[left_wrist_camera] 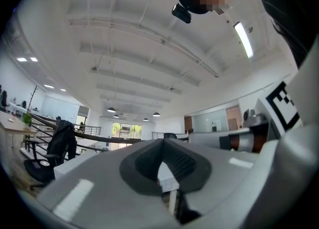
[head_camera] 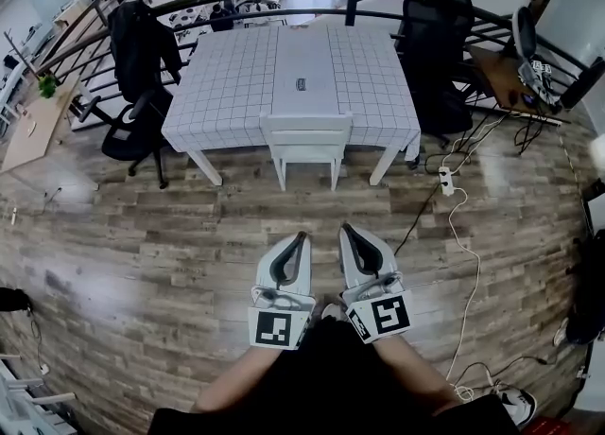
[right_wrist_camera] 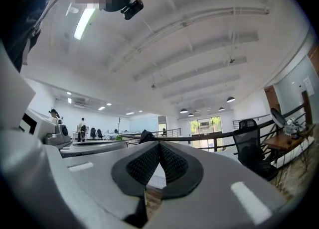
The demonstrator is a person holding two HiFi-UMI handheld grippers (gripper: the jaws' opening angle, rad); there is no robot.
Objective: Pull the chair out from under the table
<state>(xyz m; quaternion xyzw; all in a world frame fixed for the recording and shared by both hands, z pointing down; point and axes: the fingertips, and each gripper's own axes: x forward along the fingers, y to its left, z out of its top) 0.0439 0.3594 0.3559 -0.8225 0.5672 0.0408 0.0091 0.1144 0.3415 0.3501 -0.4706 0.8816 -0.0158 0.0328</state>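
Found: white chair (head_camera: 305, 136) pushed in at the near edge of the bench (head_camera: 236, 74), backrest toward the person, seat partly under the hem of the checked cloth.

Left hand-held gripper (head_camera: 299, 237) and right hand-held gripper (head_camera: 348, 231) side by side over the plank floor (head_camera: 142, 225), aimed at the chair but well apart from it. Both closed tip to tip, nothing between the pads.

Handling, as judged:
- Rigid frame, probably light to moderate in weight.
- Four plain legs, no castors visible, so likely to scrape along the planks, not roll.
- Smooth painted finish, possibly slippery under the pads.

Recommended hold: top rail of the backrest, one hand-held gripper toward each end, jaws opened first. Low, level pull advised, since a high pull may tip it backward. Cloth hem to be watched for snagging.
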